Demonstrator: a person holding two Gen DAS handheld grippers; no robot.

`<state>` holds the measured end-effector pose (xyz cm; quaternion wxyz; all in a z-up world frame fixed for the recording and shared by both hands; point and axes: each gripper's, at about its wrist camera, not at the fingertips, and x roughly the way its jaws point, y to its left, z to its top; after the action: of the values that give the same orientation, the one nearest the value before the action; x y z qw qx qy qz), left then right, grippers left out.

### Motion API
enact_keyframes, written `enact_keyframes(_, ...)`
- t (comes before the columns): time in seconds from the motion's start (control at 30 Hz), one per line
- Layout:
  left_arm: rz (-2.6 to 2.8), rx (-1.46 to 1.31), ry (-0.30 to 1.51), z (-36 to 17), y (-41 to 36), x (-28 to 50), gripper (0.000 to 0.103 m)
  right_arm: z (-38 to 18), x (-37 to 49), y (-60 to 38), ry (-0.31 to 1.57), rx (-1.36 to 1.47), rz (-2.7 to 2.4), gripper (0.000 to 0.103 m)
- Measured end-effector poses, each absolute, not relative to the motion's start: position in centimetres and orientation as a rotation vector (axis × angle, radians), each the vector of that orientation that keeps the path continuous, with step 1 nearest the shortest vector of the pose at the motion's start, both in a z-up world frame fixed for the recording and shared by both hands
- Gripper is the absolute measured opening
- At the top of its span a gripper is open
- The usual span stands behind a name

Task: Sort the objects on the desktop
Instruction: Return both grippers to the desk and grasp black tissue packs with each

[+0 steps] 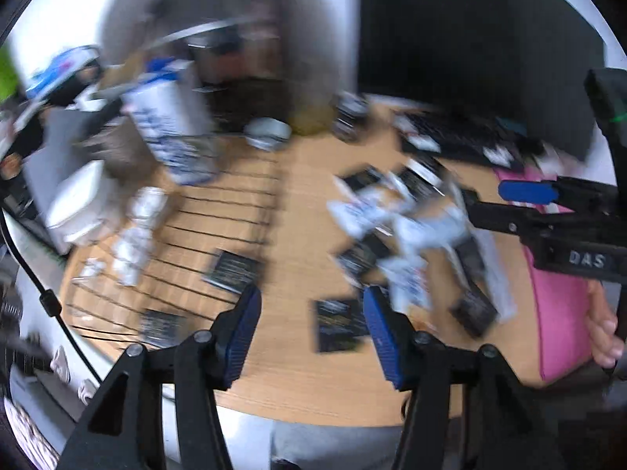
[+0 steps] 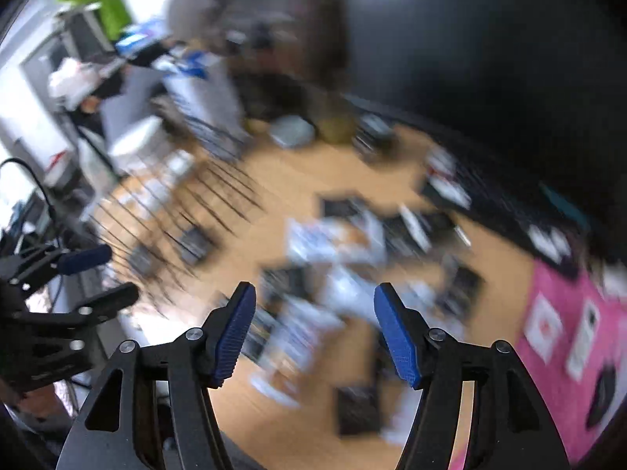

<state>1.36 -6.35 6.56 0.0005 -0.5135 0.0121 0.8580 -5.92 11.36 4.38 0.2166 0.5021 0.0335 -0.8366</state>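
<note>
Both views are motion-blurred. In the left wrist view my left gripper is open, with nothing between its blue pads, and hangs above the wooden desk by a black packet. A heap of white-blue and black packets lies to the right. More packets lie in a wire rack on the left. My right gripper reaches in from the right. In the right wrist view the right gripper is open and empty above the packet heap. The left gripper shows at the left edge.
A tall white-blue carton, a white bowl and a dark jar stand at the back. A black keyboard lies before a dark monitor. A pink mat with small items covers the right side.
</note>
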Motion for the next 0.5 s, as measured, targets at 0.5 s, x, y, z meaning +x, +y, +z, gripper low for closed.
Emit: enact_keyframes(0.5,2.617,-1.892,0.125,-3.1,-2.1,0.9,0.064,-6.4,-0.2,15.9,0.206,1.589,-2.255,0.064)
